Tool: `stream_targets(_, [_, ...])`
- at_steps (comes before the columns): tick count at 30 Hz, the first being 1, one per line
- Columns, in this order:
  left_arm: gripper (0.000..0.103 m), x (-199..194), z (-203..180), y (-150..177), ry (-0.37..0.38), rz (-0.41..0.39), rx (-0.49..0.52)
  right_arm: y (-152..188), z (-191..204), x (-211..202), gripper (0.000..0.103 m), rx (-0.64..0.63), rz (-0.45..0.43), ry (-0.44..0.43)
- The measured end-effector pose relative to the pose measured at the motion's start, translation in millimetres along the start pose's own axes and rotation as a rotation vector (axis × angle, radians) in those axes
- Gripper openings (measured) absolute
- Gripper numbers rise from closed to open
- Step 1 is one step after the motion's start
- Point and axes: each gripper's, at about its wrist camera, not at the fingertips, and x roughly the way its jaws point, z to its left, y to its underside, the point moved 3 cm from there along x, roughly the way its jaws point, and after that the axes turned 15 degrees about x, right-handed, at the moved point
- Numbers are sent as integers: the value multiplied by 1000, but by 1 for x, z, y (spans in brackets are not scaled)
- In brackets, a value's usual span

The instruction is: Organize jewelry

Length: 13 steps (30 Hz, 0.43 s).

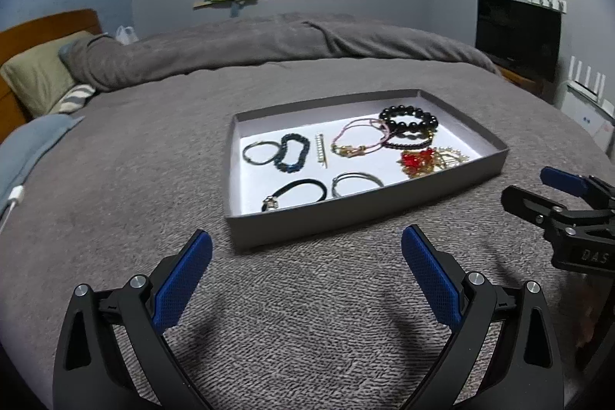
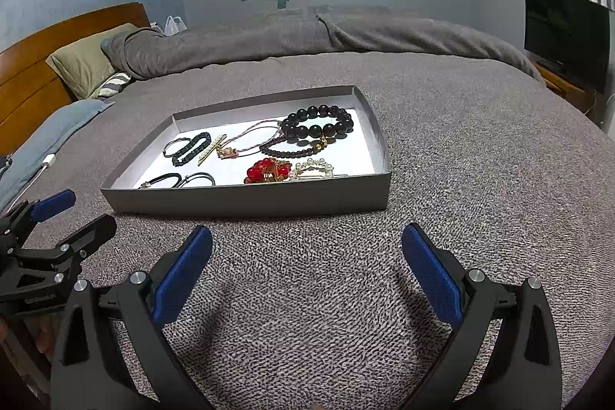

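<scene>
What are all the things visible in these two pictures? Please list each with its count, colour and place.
tray: 1, grey with white floor, on the bed
large bead bracelet: 1, black, far right of the tray
small bead bracelet: 1, dark, before the large one
cord bracelet: 1, pink with gold charm, tray middle
red ornament: 1, red and gold, near right
pearl clip: 1, white and gold, beside the red ornament
pearl bar: 1, white, tray middle
braided bracelet: 1, dark blue, left
bangles: 2, silver, one left, one near edge
black cord bracelet: 1, near left
blanket: 1, grey, covering the bed
pillow: 1, olive, by the headboard
screen: 1, black, right
left tongs: 1, black with blue pads, open
right tongs: 1, the same, open
</scene>
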Motion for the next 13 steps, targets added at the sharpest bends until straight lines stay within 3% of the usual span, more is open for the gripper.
stream_targets(5, [98,0,-1,0,-12,-1,14,0,-1,0,98,0,0,2])
stream_targets(10, [98,2,7,0,24,11,-30,-1,-2,0,98,2,-3,2])
stream_targets(13, [98,-3,17,-4,-21,-3,-32,-4,-4,-3,98,4,-20,-4])
